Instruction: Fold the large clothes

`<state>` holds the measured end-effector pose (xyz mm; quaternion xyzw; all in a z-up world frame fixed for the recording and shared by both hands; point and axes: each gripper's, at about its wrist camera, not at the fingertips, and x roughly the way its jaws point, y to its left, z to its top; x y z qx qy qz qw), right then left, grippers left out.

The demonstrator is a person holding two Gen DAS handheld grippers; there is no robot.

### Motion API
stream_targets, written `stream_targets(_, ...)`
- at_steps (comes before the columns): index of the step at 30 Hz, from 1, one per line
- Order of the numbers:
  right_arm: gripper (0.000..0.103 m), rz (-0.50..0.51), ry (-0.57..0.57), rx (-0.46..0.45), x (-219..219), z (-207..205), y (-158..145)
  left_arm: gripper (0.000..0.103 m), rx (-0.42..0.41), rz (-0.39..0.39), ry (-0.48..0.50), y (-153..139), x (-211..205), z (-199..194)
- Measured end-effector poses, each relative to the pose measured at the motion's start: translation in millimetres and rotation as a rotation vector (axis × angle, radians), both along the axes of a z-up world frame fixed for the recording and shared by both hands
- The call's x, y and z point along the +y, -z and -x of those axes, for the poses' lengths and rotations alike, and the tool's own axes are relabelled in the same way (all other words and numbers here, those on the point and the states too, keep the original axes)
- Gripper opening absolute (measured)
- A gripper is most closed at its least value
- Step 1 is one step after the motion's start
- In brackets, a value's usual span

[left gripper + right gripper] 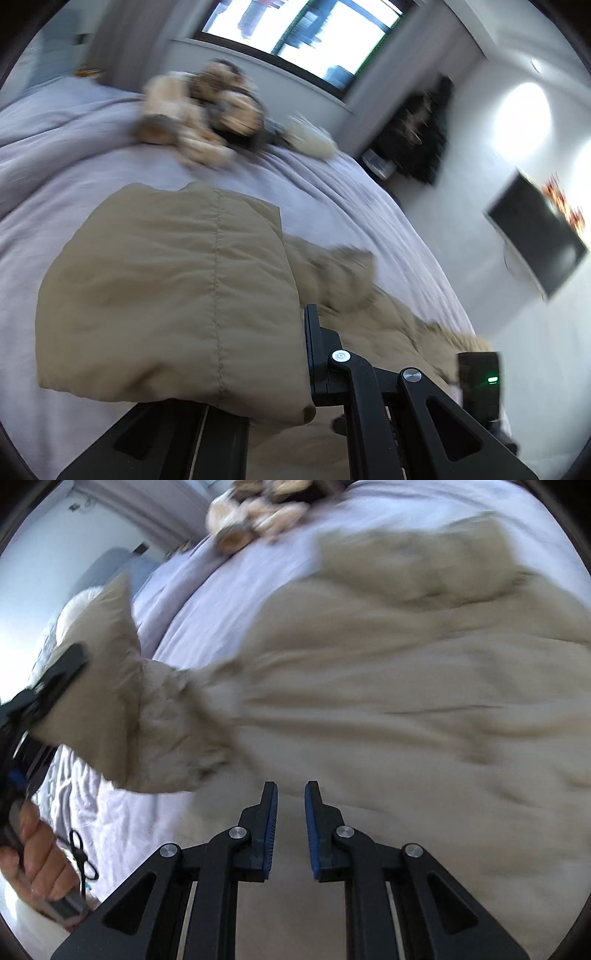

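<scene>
My left claw [61,677] is clamped on a sleeve [166,295] of the tan puffer coat [388,709], lifted off the bed [55,155]. My right claw [290,830] hangs over the coat, slightly parted, gripping nothing.

The puffy quilted jacket [388,701] I am folding is plain tan with stitched seams. It lies on a pale lilac bedspread [74,147]. My right claw [291,827] is black with blue ribbed pads [271,834]. A cream-and-brown plush heap [199,118] sits beyond.
</scene>
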<state>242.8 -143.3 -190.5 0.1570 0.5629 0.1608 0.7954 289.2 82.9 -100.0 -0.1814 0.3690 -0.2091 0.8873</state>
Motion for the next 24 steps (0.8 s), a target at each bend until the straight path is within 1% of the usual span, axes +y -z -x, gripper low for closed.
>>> stream_targets(1, 0.016, 0.006, 0.023, 0.002, -19, 6, -3, 0.009, 0.007, -0.032, 0.027, 2, -25, -3)
stream_targets(2, 0.016, 0.015, 0.051, 0.006, -38, 10, -5, 0.009, 0.012, -0.077, 0.056, 6, -54, -7)
stream_targets(3, 0.016, 0.032, 0.089, 0.010, -67, 18, -7, 0.009, 0.019, -0.122, 0.080, 12, -78, -10)
stream_targets(4, 0.016, 0.043, 0.114, 0.013, -86, 19, -10, 0.009, 0.033, -0.178, 0.104, 22, -104, -11)
stream_targets(6, 0.016, 0.059, 0.173, 0.023, -130, 31, -12, 0.009, 0.066, -0.258, 0.134, 38, -143, -12)
stream_targets(7, 0.016, 0.062, 0.193, 0.028, -146, 35, -12, 0.009, 0.078, -0.291, 0.146, 45, -159, -10)
stream_targets(9, 0.016, 0.065, 0.229, 0.043, -173, 42, -12, 0.009, 0.086, -0.390, 0.156, 61, -186, -5)
stream_targets(10, 0.016, 0.061, 0.243, 0.052, -187, 45, -12, 0.009, 0.091, -0.419, 0.160, 71, -188, -2)
stream_targets(13, 0.016, 0.047, 0.266, 0.069, -211, 55, -6, 0.010, 0.092, -0.549, 0.159, 91, -211, 8)
stream_targets(15, 0.016, 0.036, 0.270, 0.076, -222, 56, -3, 0.010, 0.090, -0.592, 0.152, 95, -217, 13)
stream_targets(16, 0.016, 0.030, 0.270, 0.080, -223, 55, -1, 0.015, 0.087, -0.609, 0.144, 97, -220, 16)
stream_targets(17, 0.016, 0.026, 0.269, 0.082, -225, 54, 1, 0.045, 0.088, -0.614, 0.141, 96, -221, 18)
stream_targets(18, 0.016, 0.023, 0.266, 0.083, -228, 53, 3, 0.069, 0.087, -0.609, 0.137, 95, -220, 20)
stream_targets(19, 0.016, 0.022, 0.261, 0.082, -229, 52, 5, 0.095, 0.067, -0.609, 0.118, 92, -222, 22)
stream_targets(20, 0.016, 0.024, 0.257, 0.082, -229, 51, 7, 0.096, 0.035, -0.606, 0.107, 87, -221, 27)
stream_targets(21, 0.017, 0.026, 0.255, 0.081, -230, 52, 9, 0.096, 0.024, -0.607, 0.115, 85, -221, 29)
stream_targets(23, 0.017, 0.025, 0.257, 0.083, -229, 52, 12, 0.096, 0.029, -0.624, 0.132, 82, -217, 36)
stream_targets(24, 0.017, 0.029, 0.257, 0.081, -225, 50, 11, 0.096, 0.021, -0.615, 0.127, 78, -211, 44)
